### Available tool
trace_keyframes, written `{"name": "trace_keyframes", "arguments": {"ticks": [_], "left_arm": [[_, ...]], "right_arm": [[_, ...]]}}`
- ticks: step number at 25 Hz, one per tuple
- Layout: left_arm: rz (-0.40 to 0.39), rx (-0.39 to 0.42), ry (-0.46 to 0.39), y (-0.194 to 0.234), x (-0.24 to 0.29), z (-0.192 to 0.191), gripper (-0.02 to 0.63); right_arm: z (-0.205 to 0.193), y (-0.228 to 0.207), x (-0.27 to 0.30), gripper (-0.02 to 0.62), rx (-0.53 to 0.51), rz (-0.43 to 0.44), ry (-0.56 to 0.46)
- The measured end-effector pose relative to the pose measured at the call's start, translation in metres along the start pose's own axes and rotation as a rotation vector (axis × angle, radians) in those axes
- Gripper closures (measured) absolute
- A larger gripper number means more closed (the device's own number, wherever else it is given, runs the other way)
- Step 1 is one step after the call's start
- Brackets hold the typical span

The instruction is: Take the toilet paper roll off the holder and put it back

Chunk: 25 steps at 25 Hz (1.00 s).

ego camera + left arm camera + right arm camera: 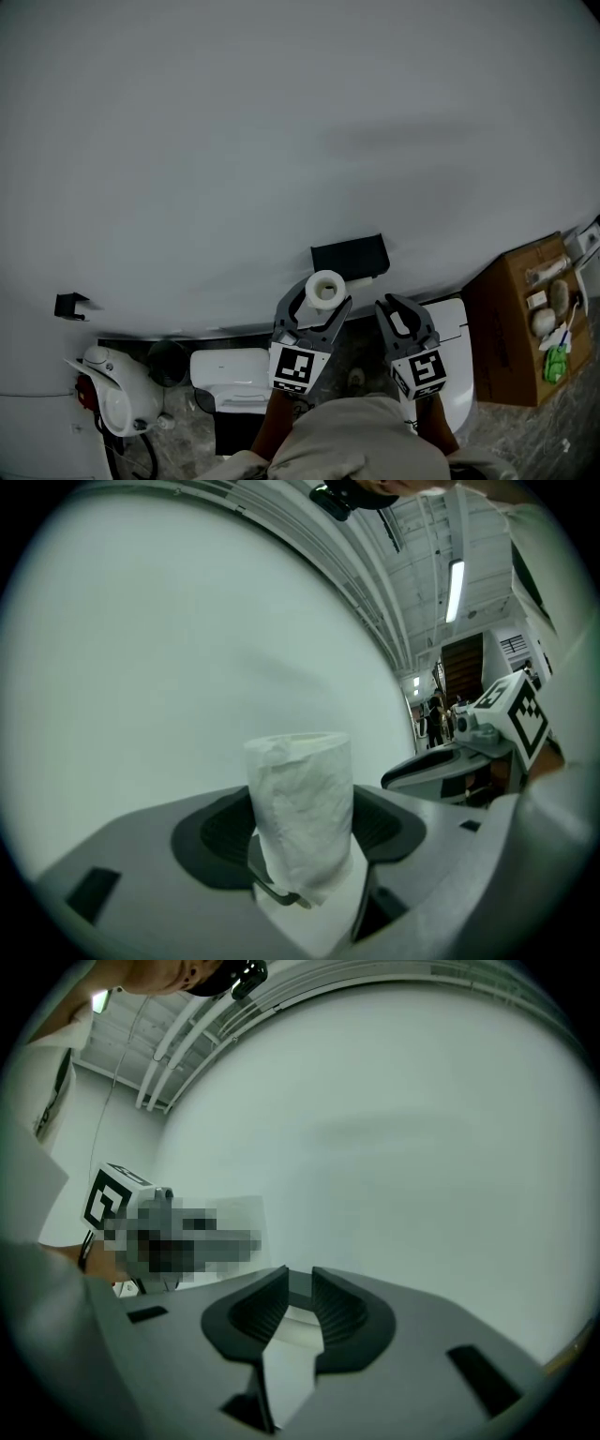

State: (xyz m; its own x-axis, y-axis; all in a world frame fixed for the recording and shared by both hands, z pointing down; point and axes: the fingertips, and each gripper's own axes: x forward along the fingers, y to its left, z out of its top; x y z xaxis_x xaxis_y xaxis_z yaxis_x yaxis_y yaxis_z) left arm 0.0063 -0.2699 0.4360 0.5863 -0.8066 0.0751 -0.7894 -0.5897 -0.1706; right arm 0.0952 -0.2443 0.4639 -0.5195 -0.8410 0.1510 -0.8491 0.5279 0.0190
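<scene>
My left gripper [317, 303] has the toilet paper roll [302, 808] clamped across its body. The jaws stand wide and both dark pads [220, 832] press into the soft paper. The roll stands upright between them, its open core facing up, and a loose flap of paper hangs down the front. A thin dark bar shows under the roll's lower edge; I cannot tell whether it belongs to the holder.

In the head view the roll sits just below and left of the black holder [350, 255], which is fixed to the pale wall [281, 141]. Whether the roll is already free of the holder I cannot make out.

My right gripper [300, 1302] hangs beside the left one with its jaws only a narrow slit apart and nothing between them.

To do this step well, I judge the grip should stay firm but not crush the core. I would keep the roll's axis in line with the holder's arm and slide it straight along that axis. The hanging flap could snag, so I would keep it clear. The cardboard box [516, 323] to the right stands well apart and should not interfere.
</scene>
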Motion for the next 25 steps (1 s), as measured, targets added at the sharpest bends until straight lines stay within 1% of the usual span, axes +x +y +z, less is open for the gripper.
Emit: {"name": "trace_keyframes", "arguments": {"ticks": [6, 13, 21, 25], "left_arm": [[0.007, -0.011, 0.010, 0.006, 0.032, -0.002, 0.291], [0.010, -0.023, 0.031, 0.010, 0.062, -0.009, 0.291], [0.026, -0.034, 0.076, 0.014, 0.083, -0.024, 0.291], [0.035, -0.015, 0.093, 0.015, 0.088, -0.027, 0.291]], "right_arm": [[-0.001, -0.021, 0.018, 0.522, 0.007, 0.019, 0.009], [-0.003, -0.031, 0.032, 0.522, 0.016, 0.055, 0.029], [-0.009, -0.039, 0.040, 0.522, 0.028, 0.072, 0.040], [-0.012, -0.040, 0.041, 0.522, 0.035, 0.073, 0.045]]}}
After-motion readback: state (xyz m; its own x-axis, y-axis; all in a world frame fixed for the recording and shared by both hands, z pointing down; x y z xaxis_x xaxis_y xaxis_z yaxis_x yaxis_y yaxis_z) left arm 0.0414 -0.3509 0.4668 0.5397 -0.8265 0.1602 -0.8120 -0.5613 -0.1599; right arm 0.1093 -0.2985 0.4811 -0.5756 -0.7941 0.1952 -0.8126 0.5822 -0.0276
